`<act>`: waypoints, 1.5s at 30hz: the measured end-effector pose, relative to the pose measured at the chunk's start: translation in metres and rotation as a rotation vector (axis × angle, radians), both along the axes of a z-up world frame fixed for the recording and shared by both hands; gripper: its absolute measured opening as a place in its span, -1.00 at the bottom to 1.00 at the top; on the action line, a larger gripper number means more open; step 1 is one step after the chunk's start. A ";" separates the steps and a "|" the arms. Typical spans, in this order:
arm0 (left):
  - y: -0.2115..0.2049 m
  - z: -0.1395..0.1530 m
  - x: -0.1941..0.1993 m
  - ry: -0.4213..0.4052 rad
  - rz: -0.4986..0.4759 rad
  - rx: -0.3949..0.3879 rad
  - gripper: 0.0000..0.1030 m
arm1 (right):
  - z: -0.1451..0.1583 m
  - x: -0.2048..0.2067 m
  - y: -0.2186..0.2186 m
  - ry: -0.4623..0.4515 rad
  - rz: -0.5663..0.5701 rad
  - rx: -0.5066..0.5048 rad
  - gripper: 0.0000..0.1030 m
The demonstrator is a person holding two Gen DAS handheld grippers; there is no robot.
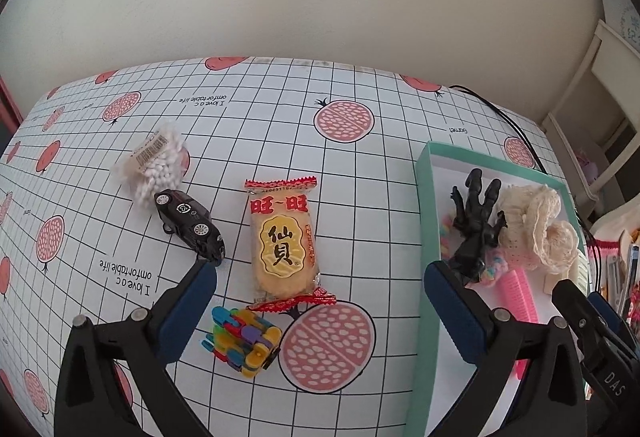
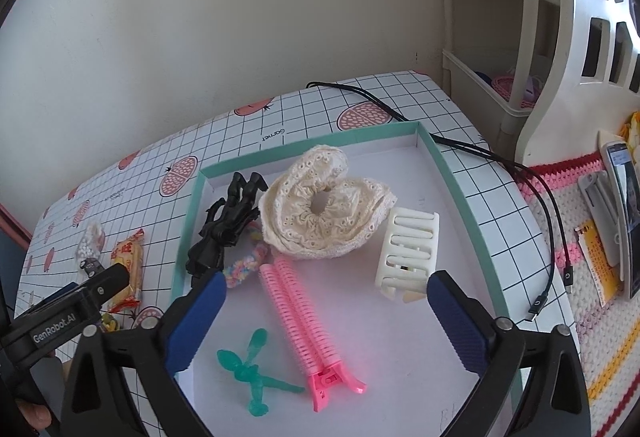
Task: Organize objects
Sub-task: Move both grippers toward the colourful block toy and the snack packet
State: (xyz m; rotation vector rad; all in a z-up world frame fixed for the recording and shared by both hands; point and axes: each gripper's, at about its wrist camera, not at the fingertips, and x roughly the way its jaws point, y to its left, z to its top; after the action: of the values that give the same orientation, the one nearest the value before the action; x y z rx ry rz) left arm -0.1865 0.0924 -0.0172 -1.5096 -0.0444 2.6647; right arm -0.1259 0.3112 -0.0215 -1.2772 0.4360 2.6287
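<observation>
On the checked tablecloth lie a rice cracker packet (image 1: 284, 239), a black toy car (image 1: 189, 223), a bag of white beads (image 1: 158, 165) and a multicoloured clip block (image 1: 242, 341). My left gripper (image 1: 320, 277) hangs open above them, its left fingertip beside the car. A mint-edged tray (image 2: 452, 173) holds a black claw clip (image 2: 224, 229), a cream scrunchie (image 2: 324, 213), a white hair clip (image 2: 408, 253), a pink roller clip (image 2: 308, 321), a green toy figure (image 2: 252, 369) and a pastel bead band (image 2: 244, 269). Over the tray my right gripper (image 2: 324, 285) is open and empty.
A black cable (image 2: 500, 161) runs along the tray's far right side to plugs near the table edge. A white shelf unit (image 2: 520, 37) stands at the right. A phone (image 2: 624, 213) lies on a crocheted mat (image 2: 592, 317).
</observation>
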 end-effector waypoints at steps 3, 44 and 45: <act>0.001 0.001 0.000 0.007 0.000 -0.007 1.00 | 0.000 0.000 0.002 0.001 -0.007 -0.002 1.00; -0.129 0.014 0.004 0.022 0.195 0.052 1.00 | 0.039 -0.025 -0.102 0.115 0.205 0.066 1.00; -0.131 0.013 0.005 0.016 0.196 0.052 1.00 | 0.038 -0.026 -0.107 0.113 0.219 0.058 1.00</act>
State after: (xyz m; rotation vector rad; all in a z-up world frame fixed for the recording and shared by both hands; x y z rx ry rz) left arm -0.1816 -0.0382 -0.0046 -1.5421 -0.2720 2.7999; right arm -0.1521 0.2047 0.0162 -1.2265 0.2467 2.8819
